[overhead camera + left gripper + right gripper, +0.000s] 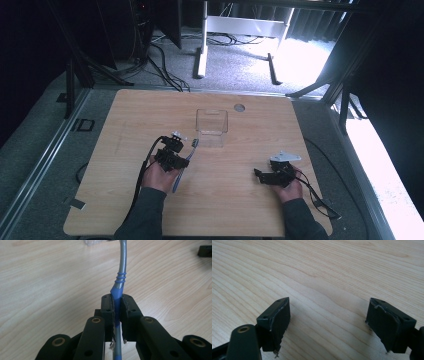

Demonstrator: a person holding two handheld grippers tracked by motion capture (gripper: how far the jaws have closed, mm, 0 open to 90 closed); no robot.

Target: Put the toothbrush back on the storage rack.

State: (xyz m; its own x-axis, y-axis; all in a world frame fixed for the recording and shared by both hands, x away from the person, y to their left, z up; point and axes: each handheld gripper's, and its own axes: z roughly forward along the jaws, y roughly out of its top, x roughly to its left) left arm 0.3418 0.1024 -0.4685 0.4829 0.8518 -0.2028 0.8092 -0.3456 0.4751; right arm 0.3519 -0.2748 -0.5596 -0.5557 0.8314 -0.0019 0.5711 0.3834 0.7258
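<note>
A blue and grey toothbrush (pixel 185 162) lies slanted at the left middle of the wooden table (pixel 235 200), its head toward a clear plastic cup (pixel 212 125). My left gripper (pixel 176 156) is shut on its handle. In the left gripper view the two pads pinch the blue part of the toothbrush (pixel 119 287), and the grey neck runs on ahead over the wood. My right gripper (pixel 260 175) rests low at the right of the table, pointing left. In the right gripper view its jaws stand wide apart with only bare wood between the fingertips (pixel 278 317).
The clear cup stands just beyond the toothbrush head, near the table's middle. A round grommet hole (pixel 239 107) sits at the far edge. Black cables trail from both grippers. Floor, cables and a white desk frame (pixel 240 30) lie beyond the table.
</note>
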